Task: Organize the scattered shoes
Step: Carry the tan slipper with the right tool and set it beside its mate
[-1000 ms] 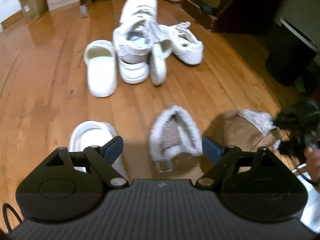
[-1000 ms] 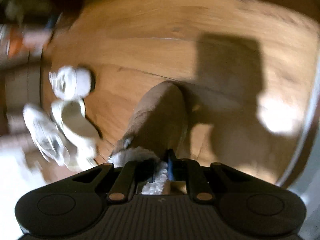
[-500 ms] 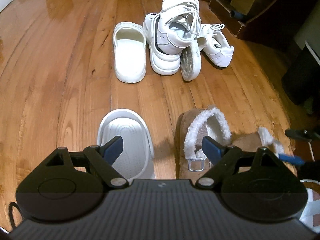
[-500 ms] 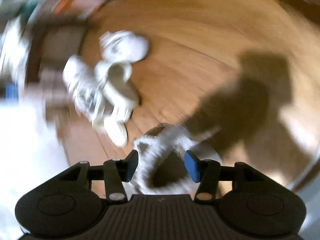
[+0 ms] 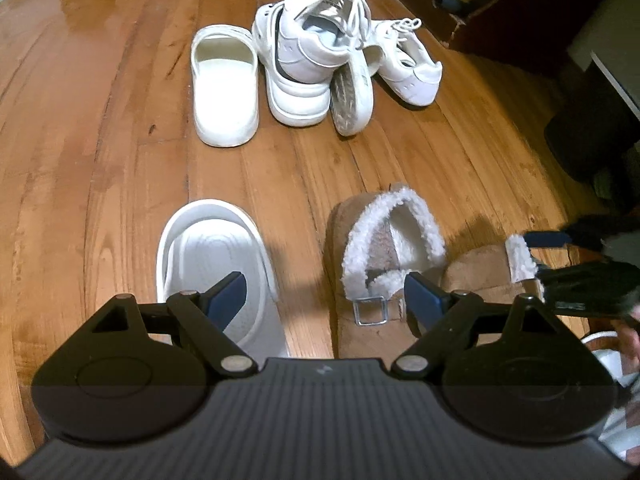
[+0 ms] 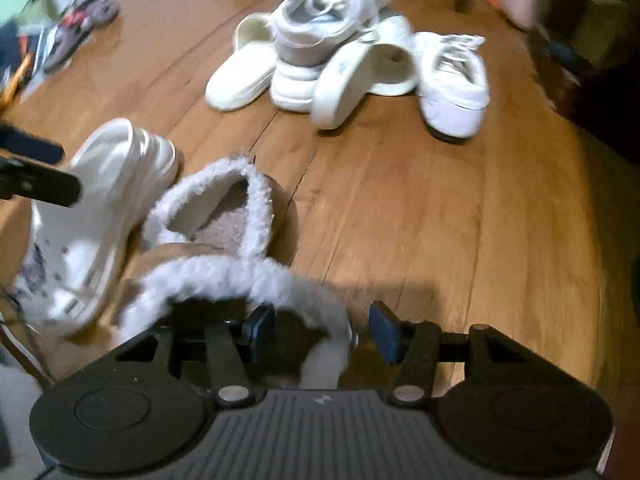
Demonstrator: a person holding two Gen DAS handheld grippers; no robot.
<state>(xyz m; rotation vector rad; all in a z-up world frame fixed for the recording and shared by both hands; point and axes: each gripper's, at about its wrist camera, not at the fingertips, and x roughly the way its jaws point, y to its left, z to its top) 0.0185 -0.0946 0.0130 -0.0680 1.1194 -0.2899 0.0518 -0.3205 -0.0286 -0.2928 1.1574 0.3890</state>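
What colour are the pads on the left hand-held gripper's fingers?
Dark blue pads on black fingers, clearest in the left wrist view.

Left hand-held gripper [image 5: 322,294]: it is pointing forward and down, with the jaws standing wide apart.
Left fingertips [image 5: 228,294]: the blue pads are gripping nothing; both are showing clear of contact.
Right hand-held gripper [image 6: 322,334]: it is pointing forward and low, with the jaws standing apart.
Right fingertips [image 6: 262,330]: the left pad is sitting inside a fleece-lined opening, and the right pad is sitting outside the fleece rim; the pads are not pressing together.
Right hand-held gripper, seen from the left wrist view: its dark fingers are showing at the right edge of the frame.
Person's hand [image 5: 630,338]: a small part is showing at the right edge, blurred.
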